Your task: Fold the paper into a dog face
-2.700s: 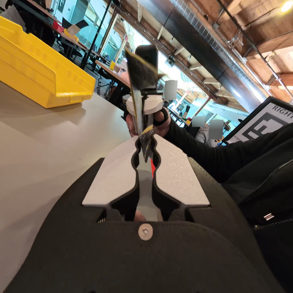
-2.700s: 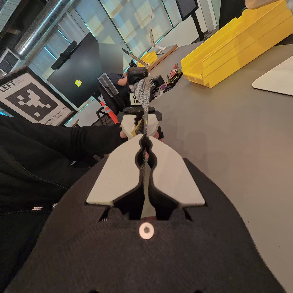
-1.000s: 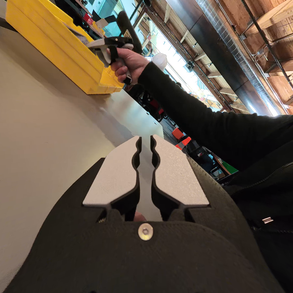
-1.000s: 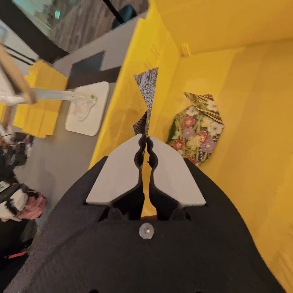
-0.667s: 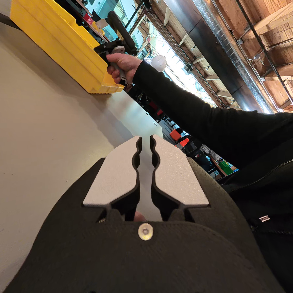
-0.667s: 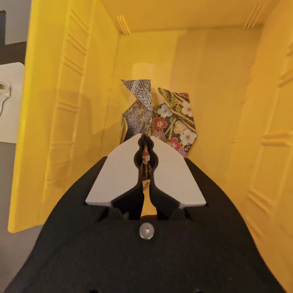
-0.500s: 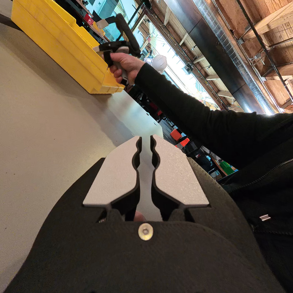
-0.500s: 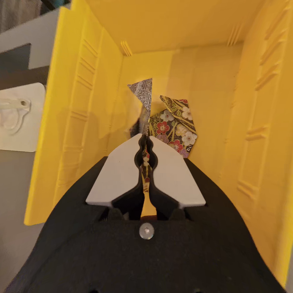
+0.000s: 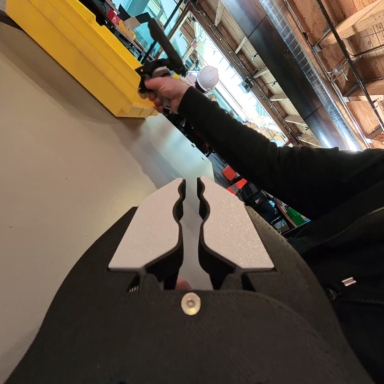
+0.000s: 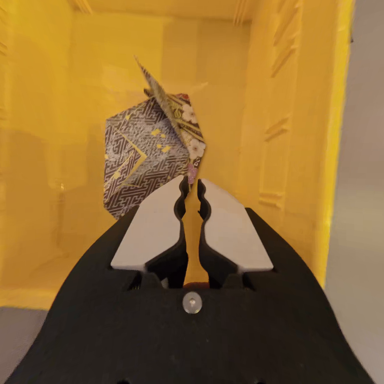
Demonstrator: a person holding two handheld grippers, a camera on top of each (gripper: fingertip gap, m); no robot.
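In the right wrist view a folded paper (image 10: 141, 153) with a brown and silver maze pattern lies inside the yellow bin (image 10: 291, 124), one flap standing up. It rests on a floral folded paper (image 10: 193, 128) that shows along its right edge. My right gripper (image 10: 191, 181) hovers just above them, jaws a narrow gap apart and holding nothing. In the left wrist view my left gripper (image 9: 191, 181) is low over the beige table (image 9: 52, 166), jaws slightly apart and empty. Farther off, a hand holds the right gripper's handle (image 9: 153, 76) at the bin (image 9: 83, 47).
The bin stands at the far side of the table. A black sleeve (image 9: 270, 162) stretches across the right of the left wrist view. The table's edge (image 9: 199, 158) lies just beyond my left fingertips. Grey table surface (image 10: 365, 166) shows right of the bin. Tip to tip, the grippers are about 45 cm apart.
My right gripper moved over the bin and opened a little. The patterned paper left its jaws and now lies on the floral paper. My left gripper has stayed put.
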